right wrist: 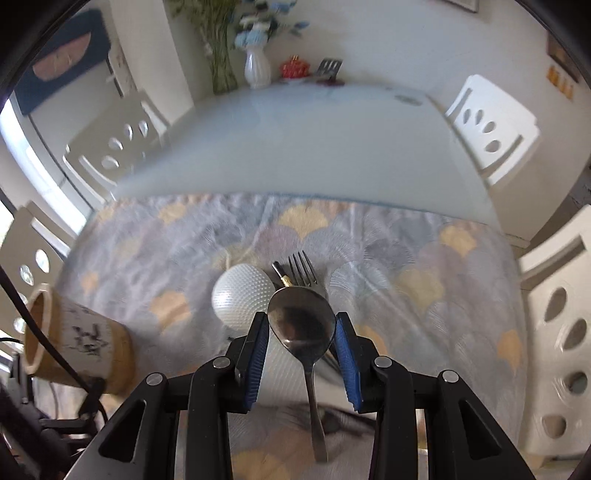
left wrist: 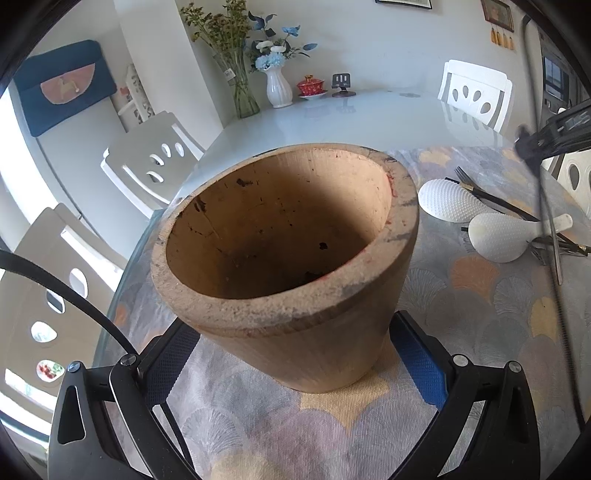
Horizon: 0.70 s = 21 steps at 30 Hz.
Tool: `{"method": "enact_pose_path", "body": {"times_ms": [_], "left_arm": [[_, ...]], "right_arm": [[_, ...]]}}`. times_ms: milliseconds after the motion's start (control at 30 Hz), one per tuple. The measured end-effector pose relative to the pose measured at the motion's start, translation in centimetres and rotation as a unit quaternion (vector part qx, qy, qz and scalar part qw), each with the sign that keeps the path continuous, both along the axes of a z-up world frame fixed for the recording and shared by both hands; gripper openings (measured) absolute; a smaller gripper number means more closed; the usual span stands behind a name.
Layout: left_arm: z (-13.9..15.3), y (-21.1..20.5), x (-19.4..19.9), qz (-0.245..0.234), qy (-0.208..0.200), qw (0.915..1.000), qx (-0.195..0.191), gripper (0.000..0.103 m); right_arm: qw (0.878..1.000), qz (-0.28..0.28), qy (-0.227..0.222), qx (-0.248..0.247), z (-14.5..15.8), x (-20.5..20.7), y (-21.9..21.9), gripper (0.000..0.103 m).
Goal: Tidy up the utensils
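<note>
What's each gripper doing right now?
Left gripper: closed on the tilted wooden cup.
Right gripper: closed on the metal spoon, by its bowl.

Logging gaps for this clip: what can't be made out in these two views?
- Left wrist view: the wooden cup hides where the left claw grips it.
- Right wrist view: the spoon and right claw cover most of the fork; the wooden cup's black marks are blurred.

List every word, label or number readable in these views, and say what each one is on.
None can be read.
Wooden utensil holder: dark brush-like marks on its side, too blurred to read.
Glass vase: small tag, too small to read.
Framed pictures on the wall: no legible text.
</note>
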State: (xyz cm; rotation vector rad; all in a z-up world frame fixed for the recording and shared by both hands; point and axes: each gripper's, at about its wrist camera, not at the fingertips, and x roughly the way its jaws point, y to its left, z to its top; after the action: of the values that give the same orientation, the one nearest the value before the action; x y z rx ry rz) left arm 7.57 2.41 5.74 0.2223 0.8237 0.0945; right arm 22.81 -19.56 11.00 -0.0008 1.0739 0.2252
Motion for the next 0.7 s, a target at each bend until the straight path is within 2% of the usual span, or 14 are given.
{"method": "enact_pose_path", "body": {"times_ms": [133, 167, 233, 367, 500, 533, 567, 600, 633, 700], "left_arm": [[0.2, 0.0, -0.4, -0.003, -0.006, 1.0, 0.002, 0.102], [0.2, 0.0, -0.6, -0.003, -0.007, 1.0, 0.002, 0.102], [0.3, -0.1, -0.8, -0.005, -0.008, 1.0, 0.001, 0.102], [0.4, -0.1, -1.2, -0.008, -0.011, 0.9999, 0.001, 0.102], [0.5, 0.0, -1.7, -0.01, -0.013, 0.9999, 0.004, 0.102], [0.5, 0.0, -1.9, -0.011, -0.012, 0.9999, 0.004, 0.102], [0.4, 0.1, -2.0, -0.011, -0.012, 0.9999, 0.004, 0.102], [0.4, 0.1, -2.2, -0.011, -0.01, 0.9999, 0.003, 0.102], [0.4, 0.2, -2.3, -0.012, -0.008, 0.9999, 0.004, 0.102], [0.3, 0.4, -2.5, -0.013, -0.007, 0.9999, 0.004, 0.102]], "right_arm": [[0.999, -0.006, -0.027, 0.018, 3.3, -2.8, 0.0, 0.035], [0.999, -0.004, -0.034, 0.019, 4.0, -3.2, 0.1, 0.03], [0.999, 0.003, -0.049, 0.023, 5.7, -3.9, 0.5, 0.012], [0.996, 0.022, -0.085, 0.027, 8.7, -4.2, 2.0, 0.012], [0.996, 0.036, -0.066, 0.041, 8.7, -3.5, 2.6, 0.013], [0.997, 0.035, -0.051, 0.042, 8.0, -3.1, 2.5, 0.018], [0.998, 0.036, -0.031, 0.045, 7.1, -2.5, 2.5, 0.033], [0.998, 0.041, -0.009, 0.047, 5.9, -1.8, 2.6, 0.044], [0.998, 0.045, -0.001, 0.046, 5.2, -1.3, 2.8, 0.061], [0.997, 0.069, 0.013, 0.036, 3.2, -0.2, 4.0, 0.062]]}}
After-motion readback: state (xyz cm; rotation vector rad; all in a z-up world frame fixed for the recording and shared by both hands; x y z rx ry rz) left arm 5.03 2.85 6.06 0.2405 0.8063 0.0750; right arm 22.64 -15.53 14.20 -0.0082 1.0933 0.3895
